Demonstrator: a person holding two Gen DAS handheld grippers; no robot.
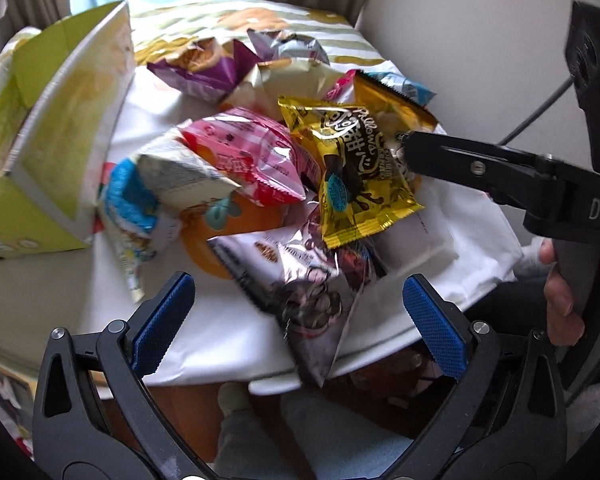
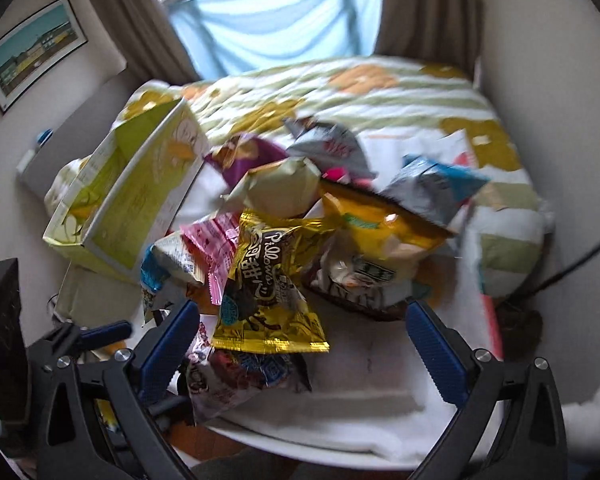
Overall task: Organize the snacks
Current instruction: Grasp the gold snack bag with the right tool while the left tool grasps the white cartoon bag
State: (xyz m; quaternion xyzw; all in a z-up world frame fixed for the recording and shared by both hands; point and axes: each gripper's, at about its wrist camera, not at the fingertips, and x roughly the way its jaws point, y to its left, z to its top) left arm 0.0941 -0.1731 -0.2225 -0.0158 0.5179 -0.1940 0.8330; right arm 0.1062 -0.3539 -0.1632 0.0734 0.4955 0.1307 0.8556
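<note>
A pile of snack packets lies on a white cloth (image 1: pixel 472 216) on a bed. A gold "Pillows" packet (image 1: pixel 356 168) (image 2: pixel 264 292) lies on top near the middle. A pink checked packet (image 1: pixel 256 160), a silver-black packet (image 1: pixel 300 292) and a purple packet (image 1: pixel 204 64) lie around it. An open yellow-green cardboard box (image 1: pixel 56 128) (image 2: pixel 128 192) stands at the left. My left gripper (image 1: pixel 300 316) is open above the silver-black packet. My right gripper (image 2: pixel 300 340) is open over the gold packet; seen from the left wrist its fingertips (image 1: pixel 410 148) reach the gold packet's right edge.
A bedspread (image 2: pixel 380 88) with green stripes and orange flowers lies behind the pile. Curtains and a window with blue cloth (image 2: pixel 276 24) are at the back. White walls stand at both sides. A framed picture (image 2: pixel 32 52) hangs at the left. A black cable (image 2: pixel 580 264) runs at the right.
</note>
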